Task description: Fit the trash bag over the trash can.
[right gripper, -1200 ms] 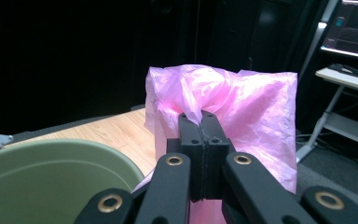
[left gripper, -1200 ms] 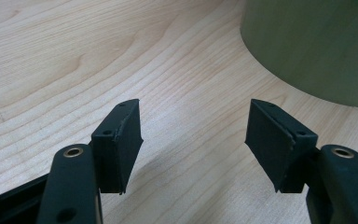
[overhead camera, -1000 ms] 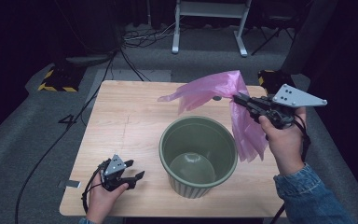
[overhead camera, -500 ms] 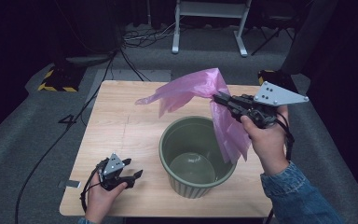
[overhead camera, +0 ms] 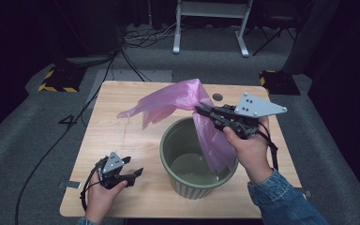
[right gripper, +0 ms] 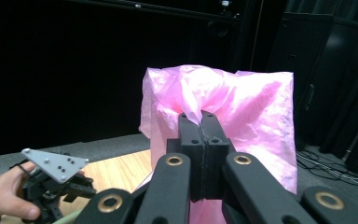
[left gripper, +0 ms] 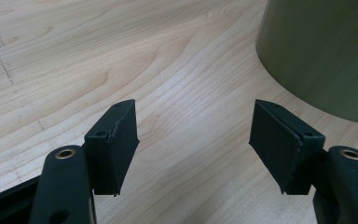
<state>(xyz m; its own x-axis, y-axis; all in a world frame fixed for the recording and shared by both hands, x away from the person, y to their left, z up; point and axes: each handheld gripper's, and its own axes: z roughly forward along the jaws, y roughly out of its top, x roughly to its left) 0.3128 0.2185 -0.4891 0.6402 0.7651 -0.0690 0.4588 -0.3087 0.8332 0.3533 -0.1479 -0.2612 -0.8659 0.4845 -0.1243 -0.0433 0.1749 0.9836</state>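
One risk: right gripper (overhead camera: 201,110), clenched on pink plastic bag (overhead camera: 178,101), may drag it outside green bin (overhead camera: 187,180); left gripper (overhead camera: 133,172) idle, jaws apart.

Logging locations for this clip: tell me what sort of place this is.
Probably a studio or lab set up for recording: a lone wooden table on grey carpet, black-draped surroundings, loose cables on the floor, and yellow-and-black striped weights beside it.
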